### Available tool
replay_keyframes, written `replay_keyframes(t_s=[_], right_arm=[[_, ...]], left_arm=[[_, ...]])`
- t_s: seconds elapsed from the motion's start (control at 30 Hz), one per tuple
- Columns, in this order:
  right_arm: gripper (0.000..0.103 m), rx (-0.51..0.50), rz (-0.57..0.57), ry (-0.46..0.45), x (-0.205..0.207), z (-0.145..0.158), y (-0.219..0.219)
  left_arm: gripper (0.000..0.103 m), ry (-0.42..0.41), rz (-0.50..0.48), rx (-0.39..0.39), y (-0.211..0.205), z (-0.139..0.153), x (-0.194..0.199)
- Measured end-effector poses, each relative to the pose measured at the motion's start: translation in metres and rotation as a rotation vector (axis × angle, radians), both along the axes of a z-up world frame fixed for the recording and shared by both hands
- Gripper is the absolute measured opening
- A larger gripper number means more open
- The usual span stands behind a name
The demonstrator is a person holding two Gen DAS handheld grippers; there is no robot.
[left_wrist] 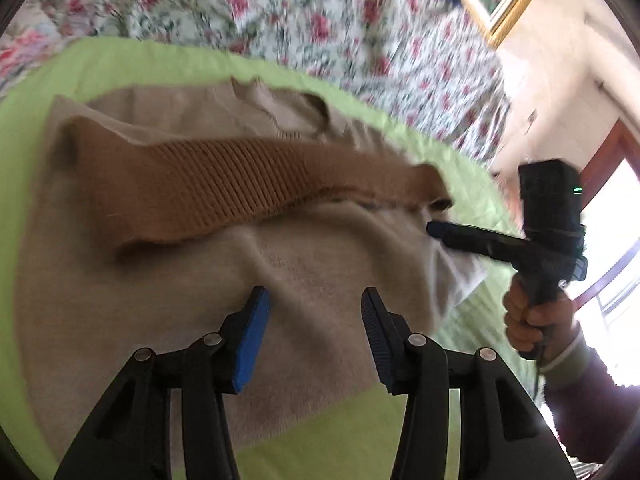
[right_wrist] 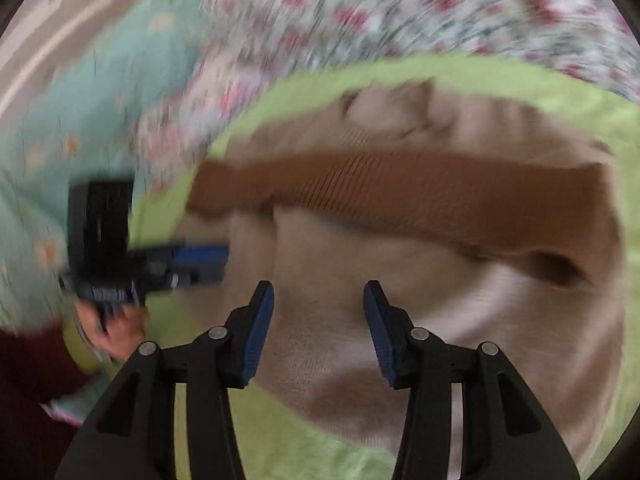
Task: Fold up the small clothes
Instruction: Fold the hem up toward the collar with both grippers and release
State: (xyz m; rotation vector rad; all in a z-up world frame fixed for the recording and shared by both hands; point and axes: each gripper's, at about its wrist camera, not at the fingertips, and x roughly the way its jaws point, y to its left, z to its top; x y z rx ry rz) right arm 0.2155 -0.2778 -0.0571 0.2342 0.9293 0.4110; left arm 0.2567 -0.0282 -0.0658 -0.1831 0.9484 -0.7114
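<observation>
Beige knitted sweater [left_wrist: 304, 264] spread on a lime-green sheet [left_wrist: 120, 64], itself laid over a floral bedcover [left_wrist: 320, 12]. Lower part folded up toward the far side, so the brown ribbed hem band [left_wrist: 224, 196] lies across the middle from left to right, just short of the neckline [left_wrist: 280, 108] at the far edge. Fold edge near, soft wrinkles in the beige cloth between band and fold.

Left gripper [left_wrist: 316, 300] poised over the near part of the sweater, jaws parted, blue pads [left_wrist: 252, 344] apart with only cloth seen below them and nothing pinched between. Not clear whether the tips touch the knit.

Right gripper [right_wrist: 318, 294] likewise over the near beige area, jaws parted, nothing between the pads. In the left wrist view, seen from the side at the right edge of the sweater, tips close to the right end of the brown band, handle gripped by a hand [left_wrist: 536, 320] in a dark maroon sleeve [left_wrist: 592, 408].

In the right wrist view, much blur; left tool visible at the left side of the sweater, fingers pointing toward the cloth, a hand [right_wrist: 120, 328] below it. Pale turquoise fabric [right_wrist: 100, 92] with small orange marks at far left, beyond the green sheet. Gilt picture frame [left_wrist: 516, 4] and bright window [left_wrist: 616, 248] at right in the left wrist view.
</observation>
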Motion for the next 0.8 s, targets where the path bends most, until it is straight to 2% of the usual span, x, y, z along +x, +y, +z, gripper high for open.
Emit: replay_keyframes(t_s=[0.1,0.17,0.23,0.3,0.33,0.37,0.4,0.47,0.5,0.53,0.6,0.8], right_arm=[[0.048,-0.061,0.009,0.038,0.024,-0.009,-0.005],[0.046,-0.083,-0.055,0.035,0.045,-0.01,-0.026],[0.046,-0.131,-0.148,0.012,0.063,-0.008,-0.048],[0.046,-0.253,-0.327,-0.021,0.077,-0.005,-0.076],[0.046,-0.232,-0.398,-0.027,0.079,-0.003,-0.092],[0.046,-0.14,-0.455,-0.042,0.077,-0.001,-0.111],[0.048,-0.092,-0.498,-0.054,0.074,0.001,-0.12],[0.048,-0.104,-0.59,-0.087,0.059,0.01,-0.13],[0.05,-0.083,-0.601,-0.116,0.049,0.014,-0.132],[0.052,-0.067,-0.604,-0.127,0.044,0.017,-0.132],[0.055,-0.047,-0.61,-0.128,0.028,0.02,-0.13],[0.058,0.0,-0.556,-0.109,-0.016,0.02,-0.091]], left_arm=[[0.045,0.029,-0.018,0.045,-0.006,-0.005,0.019],[0.034,0.028,-0.014,0.075,-0.004,-0.002,0.037],[0.032,0.012,0.024,0.12,0.003,0.001,0.064],[0.032,0.002,0.101,0.156,0.02,0.003,0.097],[0.03,0.003,0.144,0.159,0.03,0.004,0.11],[0.029,0.001,0.211,0.164,0.043,0.005,0.123],[0.029,0.005,0.264,0.145,0.057,0.008,0.134],[0.029,0.006,0.345,0.095,0.082,0.012,0.141],[0.031,-0.001,0.396,0.072,0.096,0.016,0.138],[0.037,-0.01,0.424,0.065,0.103,0.018,0.135],[0.041,-0.032,0.45,0.04,0.115,0.021,0.115],[0.041,-0.046,0.4,-0.05,0.112,0.026,0.034]])
